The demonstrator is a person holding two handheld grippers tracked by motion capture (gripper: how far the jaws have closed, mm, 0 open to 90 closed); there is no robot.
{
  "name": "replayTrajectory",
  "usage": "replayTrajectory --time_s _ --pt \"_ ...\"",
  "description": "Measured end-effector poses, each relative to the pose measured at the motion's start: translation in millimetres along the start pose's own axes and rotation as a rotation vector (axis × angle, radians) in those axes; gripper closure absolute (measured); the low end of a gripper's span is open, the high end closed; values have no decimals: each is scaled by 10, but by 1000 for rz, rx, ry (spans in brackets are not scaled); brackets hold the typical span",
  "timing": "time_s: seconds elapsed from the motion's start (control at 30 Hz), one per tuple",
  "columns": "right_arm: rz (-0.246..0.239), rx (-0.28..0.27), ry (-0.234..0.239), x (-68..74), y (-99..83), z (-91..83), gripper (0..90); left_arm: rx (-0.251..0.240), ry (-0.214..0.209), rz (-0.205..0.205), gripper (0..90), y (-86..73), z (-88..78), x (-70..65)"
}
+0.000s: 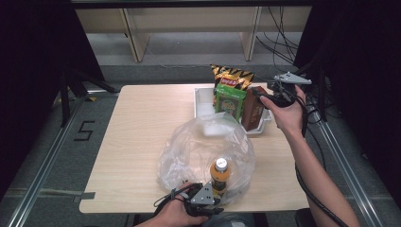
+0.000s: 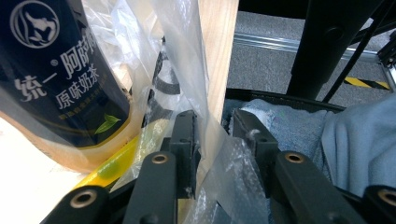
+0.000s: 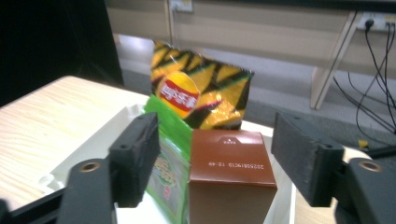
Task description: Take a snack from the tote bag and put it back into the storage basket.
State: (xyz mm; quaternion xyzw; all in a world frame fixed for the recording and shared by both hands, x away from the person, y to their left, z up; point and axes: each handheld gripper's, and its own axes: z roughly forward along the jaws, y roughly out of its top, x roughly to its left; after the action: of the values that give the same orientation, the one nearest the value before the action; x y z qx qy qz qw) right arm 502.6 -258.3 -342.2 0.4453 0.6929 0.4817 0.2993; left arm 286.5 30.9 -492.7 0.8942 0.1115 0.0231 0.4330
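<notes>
At the table's near edge, the left gripper (image 2: 212,135) pinches the crinkled clear plastic bag (image 1: 203,146) by its rim; a round amber bottle (image 1: 219,176) stands inside. Farther back, the right gripper (image 3: 215,154) hangs released, jaws wide on either side of the brown carton (image 3: 231,179) without touching it. The carton stands upright in the white tray (image 1: 203,99), beside a green pack (image 1: 230,100) and a glossy chip bag (image 1: 231,75). Bare wood lies to the left.

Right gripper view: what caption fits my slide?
Open jaws frame a brown box in a white tray, chip bag behind.
</notes>
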Motion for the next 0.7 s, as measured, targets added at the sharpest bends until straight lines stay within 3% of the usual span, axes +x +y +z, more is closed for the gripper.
replayTrajectory --time_s 0.1,0.2,0.23,0.33,0.5,0.6,0.7 --pt "-2 -21 13 33 13 -130 436 -1 2 2 687 2 -1 -1" --pt "0 -20 55 78 11 -240 518 5 5 9 683 3 -3 1" --pt "-26 -23 61 93 -4 -288 554 1 8 8 681 2 -1 -3" --pt "-33 -23 105 161 -46 -388 624 -3 -4 6 678 1 4 2" --pt "-30 -6 166 283 -127 -533 661 -4 7 7 671 4 -6 -14" --pt "-33 -25 210 372 -159 -619 679 -4 9 6 670 2 -6 -13" --pt "-76 -44 252 445 -176 -680 678 -3 10 7 669 4 -8 -11"
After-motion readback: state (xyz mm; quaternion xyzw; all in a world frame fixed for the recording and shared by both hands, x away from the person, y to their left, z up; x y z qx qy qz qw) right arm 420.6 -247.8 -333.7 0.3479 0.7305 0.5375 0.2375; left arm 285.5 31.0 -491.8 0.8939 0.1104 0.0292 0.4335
